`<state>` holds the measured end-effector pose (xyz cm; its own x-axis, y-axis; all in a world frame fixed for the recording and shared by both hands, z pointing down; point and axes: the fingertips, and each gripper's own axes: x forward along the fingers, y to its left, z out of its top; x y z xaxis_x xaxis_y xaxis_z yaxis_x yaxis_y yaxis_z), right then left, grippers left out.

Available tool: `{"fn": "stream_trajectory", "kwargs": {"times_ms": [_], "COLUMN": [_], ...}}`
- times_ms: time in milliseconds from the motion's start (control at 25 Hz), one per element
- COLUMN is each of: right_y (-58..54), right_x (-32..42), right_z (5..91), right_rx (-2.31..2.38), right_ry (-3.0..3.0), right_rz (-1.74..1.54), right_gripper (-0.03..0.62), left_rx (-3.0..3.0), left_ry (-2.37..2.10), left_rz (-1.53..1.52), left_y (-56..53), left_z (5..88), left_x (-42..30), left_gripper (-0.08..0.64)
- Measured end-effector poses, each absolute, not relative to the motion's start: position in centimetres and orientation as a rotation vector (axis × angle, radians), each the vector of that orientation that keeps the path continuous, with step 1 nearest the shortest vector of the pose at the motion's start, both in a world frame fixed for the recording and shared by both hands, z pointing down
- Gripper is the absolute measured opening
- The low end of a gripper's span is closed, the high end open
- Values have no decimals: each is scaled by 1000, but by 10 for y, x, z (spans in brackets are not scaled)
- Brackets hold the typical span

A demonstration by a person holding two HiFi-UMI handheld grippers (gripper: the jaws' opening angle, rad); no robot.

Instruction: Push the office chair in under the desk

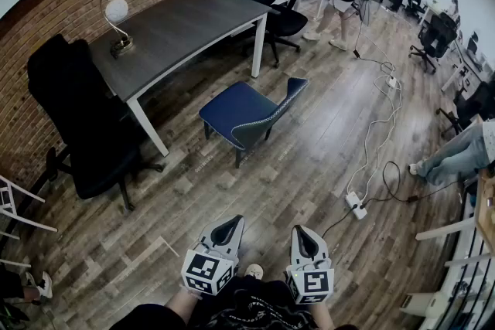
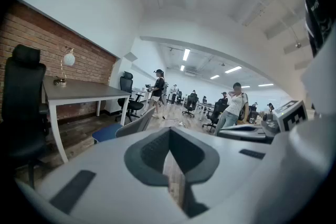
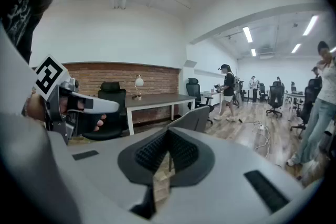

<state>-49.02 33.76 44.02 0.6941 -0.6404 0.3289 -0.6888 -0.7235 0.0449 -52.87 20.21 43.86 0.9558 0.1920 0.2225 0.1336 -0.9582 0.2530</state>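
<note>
Left gripper (image 1: 230, 221) & right gripper (image 1: 303, 230) both closed, empty, well short of blue chair (image 1: 246, 113): I'd get behind its backrest (image 1: 293, 92), push straight twd the worktop (image 1: 186, 23).

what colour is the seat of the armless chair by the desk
Blue. The seat shows best in the head view.

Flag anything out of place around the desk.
The blue chair sits pulled out, apart from the desk and angled to it, not tucked under. A power strip and loose cables sprawl to its right.
</note>
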Motion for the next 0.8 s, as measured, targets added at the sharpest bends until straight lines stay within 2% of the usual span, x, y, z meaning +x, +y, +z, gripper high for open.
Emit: {"fn": "stream_trajectory", "kwargs": {"times_ms": [800], "right_y": [296], "right_x": [-445], "right_z": [461], "right_rx": [2854], "right_ry": [-962], "right_rz": [451], "right_gripper": [5], "left_rx": [2853], "left_ry": [296], "left_rz": [374], "left_y": [139], "left_z": [455], "left_x": [-469], "left_gripper": [6]}}
